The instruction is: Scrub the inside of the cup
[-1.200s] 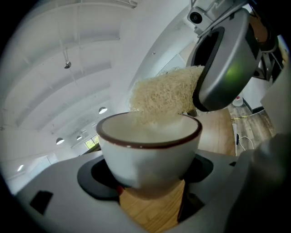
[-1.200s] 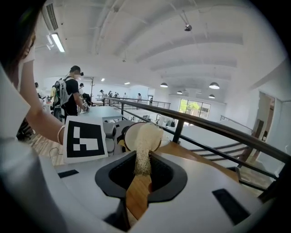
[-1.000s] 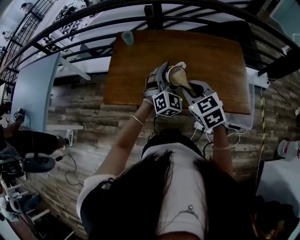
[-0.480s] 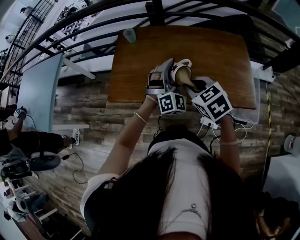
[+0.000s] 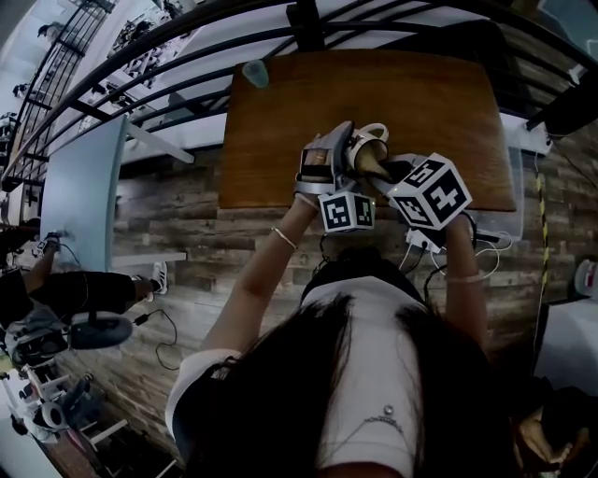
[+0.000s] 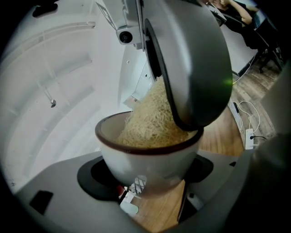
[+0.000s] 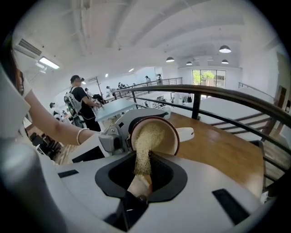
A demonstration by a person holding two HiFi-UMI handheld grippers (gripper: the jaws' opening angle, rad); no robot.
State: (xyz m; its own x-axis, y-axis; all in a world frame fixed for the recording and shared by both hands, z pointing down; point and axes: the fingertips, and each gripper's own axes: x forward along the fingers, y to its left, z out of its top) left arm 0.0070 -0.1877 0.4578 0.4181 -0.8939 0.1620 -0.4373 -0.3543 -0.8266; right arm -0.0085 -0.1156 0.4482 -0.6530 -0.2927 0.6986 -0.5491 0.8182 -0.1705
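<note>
Claws meet above the near edge of the counter (image 5: pixel 439 103), close to the person's chest. The left claw (image 6: pixel 145 174) stands wide, its jaws clamped on the sides of the white cup (image 6: pixel 145 154), which is tipped so its brown-rimmed mouth faces the right claw (image 7: pixel 141 182). That one is nearly closed and pinches the handle of a straw-coloured scrubber (image 7: pixel 144 150), whose bristly head is pushed into the cup. To scrub well, I'd say the head should press against the wall and sweep right round and down to the bottom, while the left claw holds firm so the cup doesn't twist loose. Beyond them the counter is mostly bare, which leaves room enough. Only a small teal tumbler (image 5: pixel 254 73) stands at the far left corner, well apart, with a dark railing (image 5: pixel 305 21) past the far edge.
</note>
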